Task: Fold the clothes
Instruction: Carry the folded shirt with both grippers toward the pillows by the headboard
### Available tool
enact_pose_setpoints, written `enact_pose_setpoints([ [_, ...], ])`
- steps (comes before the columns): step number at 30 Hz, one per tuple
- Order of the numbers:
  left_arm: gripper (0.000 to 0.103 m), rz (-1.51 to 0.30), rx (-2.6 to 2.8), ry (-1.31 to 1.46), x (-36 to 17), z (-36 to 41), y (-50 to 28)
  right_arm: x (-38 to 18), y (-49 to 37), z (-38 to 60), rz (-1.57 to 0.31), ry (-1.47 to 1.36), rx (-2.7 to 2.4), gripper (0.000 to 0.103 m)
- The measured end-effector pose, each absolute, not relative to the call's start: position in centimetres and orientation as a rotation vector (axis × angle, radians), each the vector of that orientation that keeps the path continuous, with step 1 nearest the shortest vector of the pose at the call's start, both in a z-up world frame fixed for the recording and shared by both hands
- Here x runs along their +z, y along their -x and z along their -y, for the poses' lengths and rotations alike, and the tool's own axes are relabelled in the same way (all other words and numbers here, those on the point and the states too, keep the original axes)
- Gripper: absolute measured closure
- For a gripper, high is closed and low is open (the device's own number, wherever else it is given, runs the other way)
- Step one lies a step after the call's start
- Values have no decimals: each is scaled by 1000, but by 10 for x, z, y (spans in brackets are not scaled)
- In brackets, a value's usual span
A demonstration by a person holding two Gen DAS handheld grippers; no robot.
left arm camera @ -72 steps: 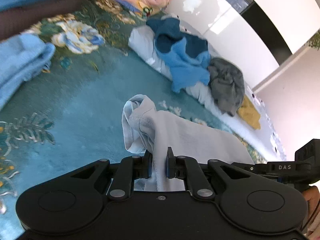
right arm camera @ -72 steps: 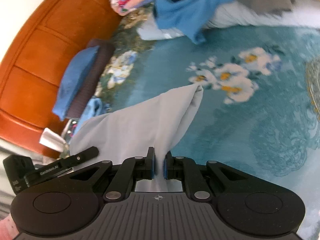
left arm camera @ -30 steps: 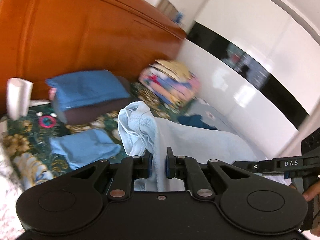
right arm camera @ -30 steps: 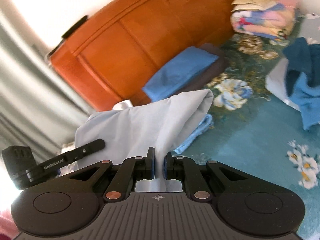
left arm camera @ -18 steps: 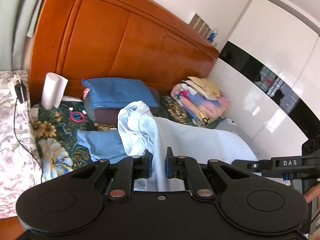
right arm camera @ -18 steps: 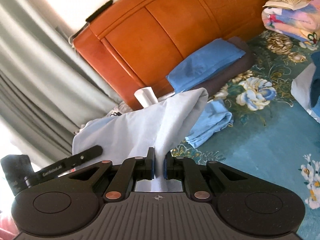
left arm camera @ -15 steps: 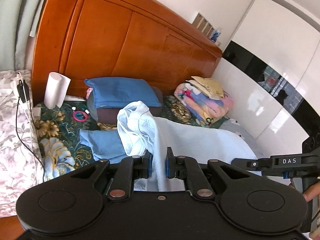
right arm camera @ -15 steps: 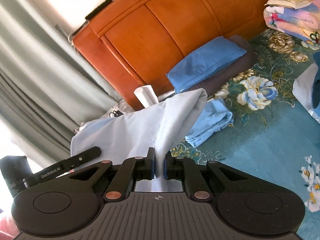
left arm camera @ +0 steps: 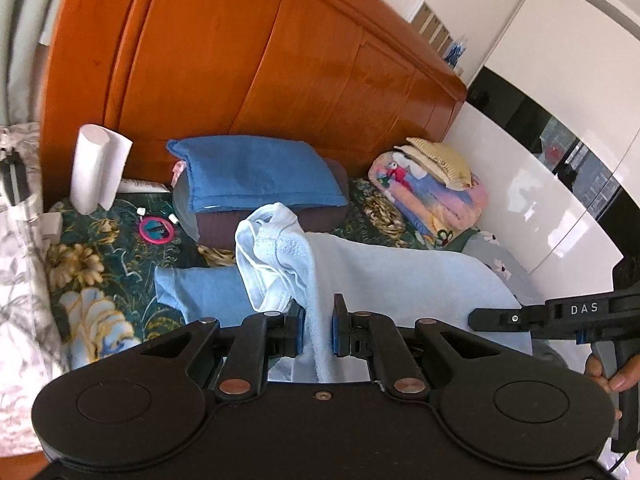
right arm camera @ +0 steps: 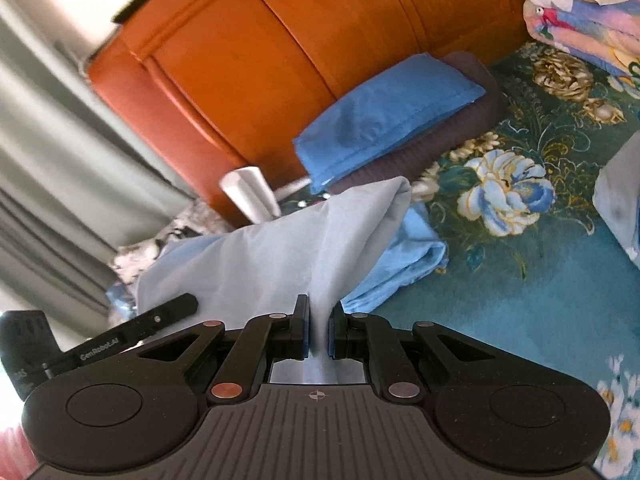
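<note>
Here I have two grippers and one pale blue garment stretched between them. My left gripper has its two fingers clamped on a hemmed, stitched edge of the cloth, which bunches up in a loop just ahead of the fingertips and runs off to the right. My right gripper has its two fingers pinched on another edge of the same garment; from there the fabric rises to a soft peak ahead and drapes away to the left, toward the other gripper's black handle. In the left view, my right hand shows at the far right edge, wrapped round its handle.

Beyond my left fingers, on the floral bedspread, I count one folded light blue garment lying just past and left of the fingertips, one bright blue folded cloth on top of one dark brown pillow, and one white roll standing upright further left against the wooden headboard. One pink ring-shaped item lies between the roll and the pillow. Ahead to the right sits one stack of folded patterned quilts, with a yellowish piece on top.
</note>
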State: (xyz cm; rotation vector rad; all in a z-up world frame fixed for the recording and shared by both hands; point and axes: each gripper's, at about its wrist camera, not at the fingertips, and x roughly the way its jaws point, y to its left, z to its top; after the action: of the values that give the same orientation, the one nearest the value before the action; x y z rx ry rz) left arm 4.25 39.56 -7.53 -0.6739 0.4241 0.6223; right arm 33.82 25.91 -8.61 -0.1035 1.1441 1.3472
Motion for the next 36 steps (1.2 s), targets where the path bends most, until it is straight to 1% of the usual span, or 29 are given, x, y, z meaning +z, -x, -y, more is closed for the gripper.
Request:
enact_pose_setpoints([
  [7,94,-461,612,714,-124,-467,-76,-134,-372,-329,-1186,150,1308,96],
  [16,94,-505,638,747,-192,-534,-107,-209,-407,-411,-1245,236,1298,96],
  [26,94,-542,692,779,-252,-569,-113,-280,-426,-475,-1281,322,1334,96],
  [36,94,-564,761,809,-293,-581,-109,-325,-437,-505,-1300,392,1318,96],
])
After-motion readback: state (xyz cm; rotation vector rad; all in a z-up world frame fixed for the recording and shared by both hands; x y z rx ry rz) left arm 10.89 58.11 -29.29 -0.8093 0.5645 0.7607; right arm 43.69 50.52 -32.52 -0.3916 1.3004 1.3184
